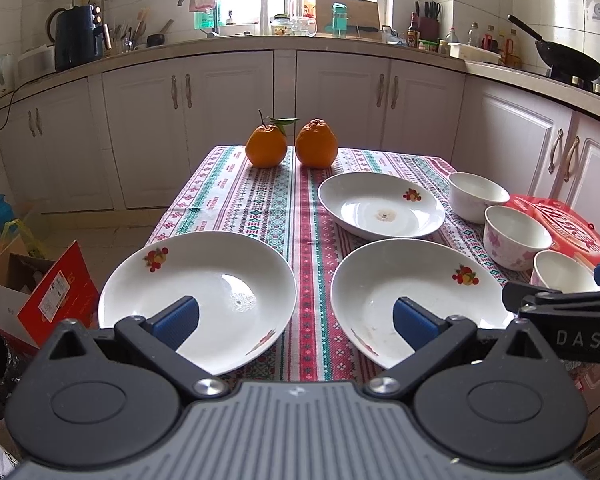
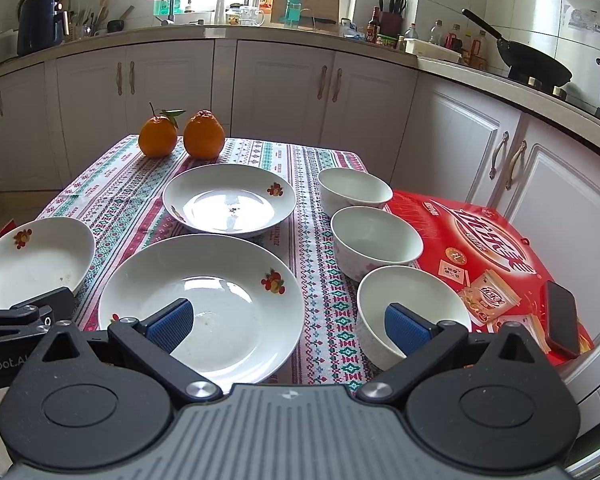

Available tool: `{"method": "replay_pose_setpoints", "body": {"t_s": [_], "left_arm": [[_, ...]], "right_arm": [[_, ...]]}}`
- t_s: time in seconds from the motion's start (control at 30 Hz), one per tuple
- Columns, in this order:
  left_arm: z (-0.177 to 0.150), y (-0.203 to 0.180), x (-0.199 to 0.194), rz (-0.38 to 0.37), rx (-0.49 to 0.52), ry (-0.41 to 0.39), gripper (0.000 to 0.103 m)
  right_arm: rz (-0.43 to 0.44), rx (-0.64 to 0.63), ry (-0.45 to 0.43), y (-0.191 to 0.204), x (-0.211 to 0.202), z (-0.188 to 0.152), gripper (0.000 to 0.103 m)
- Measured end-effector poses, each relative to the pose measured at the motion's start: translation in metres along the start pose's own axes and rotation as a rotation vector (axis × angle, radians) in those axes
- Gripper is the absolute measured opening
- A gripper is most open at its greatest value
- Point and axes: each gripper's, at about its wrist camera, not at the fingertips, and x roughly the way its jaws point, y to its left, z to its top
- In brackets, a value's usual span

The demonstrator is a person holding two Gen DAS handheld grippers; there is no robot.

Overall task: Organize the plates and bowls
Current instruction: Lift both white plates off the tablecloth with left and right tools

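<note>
Evidently nothing has been gathered yet: three plates and three bowls lie spread singly over the bench (image 2: 324, 344), so stacking is the likely work ahead.

Seen from the left wrist, the left hand-held gripper (image 1: 296, 320) hovers with its jaws spread wide and nothing between them, one blue pad over the left plate (image 1: 196, 292) at 7 o'clock, the other over the near plate (image 1: 412, 284) at 5 o'clock. The far plate (image 1: 380, 204) sits at 1 o'clock, well short of two oranges (image 1: 292, 144) at 12 o'clock.

From the right wrist, the right hand-held gripper (image 2: 288, 324) is likewise wide open and empty, held low between the near plate (image 2: 204, 304) and the near bowl (image 2: 412, 308). The middle bowl (image 2: 376, 240) and far bowl (image 2: 354, 188) run back towards 1 o'clock in a row, just beside a red box (image 2: 480, 232) that carries a phone (image 2: 562, 316).

Every plate and bowl is empty of food; faint smears mark some plate centres.
</note>
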Motion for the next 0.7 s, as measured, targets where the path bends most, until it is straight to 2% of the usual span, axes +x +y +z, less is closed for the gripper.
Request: {"method": "replay_pose_setpoints", "body": {"t_s": [0.2, 0.33, 0.57, 0.7], "left_arm": [[0.006, 0.012, -0.003, -0.010, 0.013, -0.027, 0.102], [0.006, 0.030, 0.000, 0.003, 0.035, -0.028, 0.102], [-0.007, 0.066, 0.006, 0.025, 0.062, 0.016, 0.102], [-0.018, 0.083, 0.014, 0.008, 0.071, 0.072, 0.102]], "right_arm": [[0.039, -0.049, -0.018, 0.006, 0.003, 0.010, 0.103], [0.094, -0.077, -0.042, 0.007, 0.007, 0.023, 0.103], [0.211, -0.135, -0.062, 0.017, 0.019, 0.044, 0.103], [0.270, -0.178, -0.060, 0.027, 0.027, 0.050, 0.103]]}}
